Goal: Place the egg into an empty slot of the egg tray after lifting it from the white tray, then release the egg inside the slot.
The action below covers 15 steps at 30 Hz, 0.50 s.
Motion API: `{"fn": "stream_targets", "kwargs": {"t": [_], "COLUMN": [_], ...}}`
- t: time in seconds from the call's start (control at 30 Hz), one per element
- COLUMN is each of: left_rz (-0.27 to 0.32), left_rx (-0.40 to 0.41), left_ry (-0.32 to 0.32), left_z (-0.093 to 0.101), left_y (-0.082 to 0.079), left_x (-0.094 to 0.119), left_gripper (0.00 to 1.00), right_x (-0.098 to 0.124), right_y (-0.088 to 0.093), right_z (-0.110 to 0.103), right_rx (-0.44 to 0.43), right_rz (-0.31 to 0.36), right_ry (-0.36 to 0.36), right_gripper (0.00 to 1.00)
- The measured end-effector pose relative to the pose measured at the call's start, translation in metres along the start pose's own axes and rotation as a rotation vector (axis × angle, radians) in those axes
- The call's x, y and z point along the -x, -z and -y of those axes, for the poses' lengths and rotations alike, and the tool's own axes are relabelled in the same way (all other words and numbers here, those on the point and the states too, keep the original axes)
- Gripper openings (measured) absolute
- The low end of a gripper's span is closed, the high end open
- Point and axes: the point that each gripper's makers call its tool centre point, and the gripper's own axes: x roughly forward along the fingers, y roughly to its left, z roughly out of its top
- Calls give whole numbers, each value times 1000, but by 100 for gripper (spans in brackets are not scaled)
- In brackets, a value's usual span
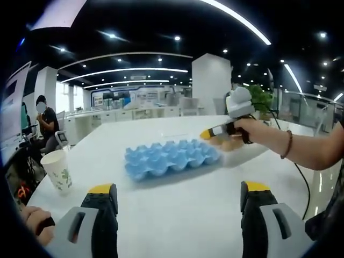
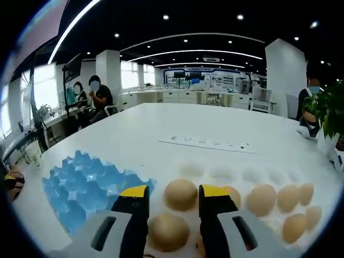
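Item: pale brown oval egg (image 2: 180, 194), seen in the right gripper view between the tips of the right gripper (image 2: 167, 192). It lies in the white moulded tray (image 2: 269, 223) among other eggs of the same kind, not yet lifted. Its long axis appears to run roughly across the view, though whether it leans cannot be told.

Right gripper: yellow-tipped jaws parted, nothing held, standing to either side of the egg, apparently lined up to close on it. A second egg (image 2: 168, 231) lies nearer, low between the jaws.

Blue moulded egg tray (image 2: 80, 188): just beside the white tray on the white tabletop (image 2: 161, 126), its slots looking empty and near for a short transfer.

Left gripper (image 1: 179, 194): jaws wide, holding nothing, held back over bare tabletop facing the blue tray, seemingly idle.

Paper cup (image 1: 58, 171): upright, well apart from the trays.
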Motion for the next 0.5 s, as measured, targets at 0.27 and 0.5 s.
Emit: {"fn": "stream_targets", "kwargs": {"t": [0.27, 0.5], "left_rz": [19, 19], "left_rx": [6, 7], "left_ry": [-3, 4], "left_z": [-1, 1], "left_y": [-3, -4], "left_x": [4, 5], "left_gripper": [97, 97], "right_x": [-1, -5], "right_y": [2, 8], "right_z": [3, 4], "right_rx": [-42, -48], "right_rz": [-25, -79], "right_ry": [27, 81], "right_gripper": [35, 36]}}
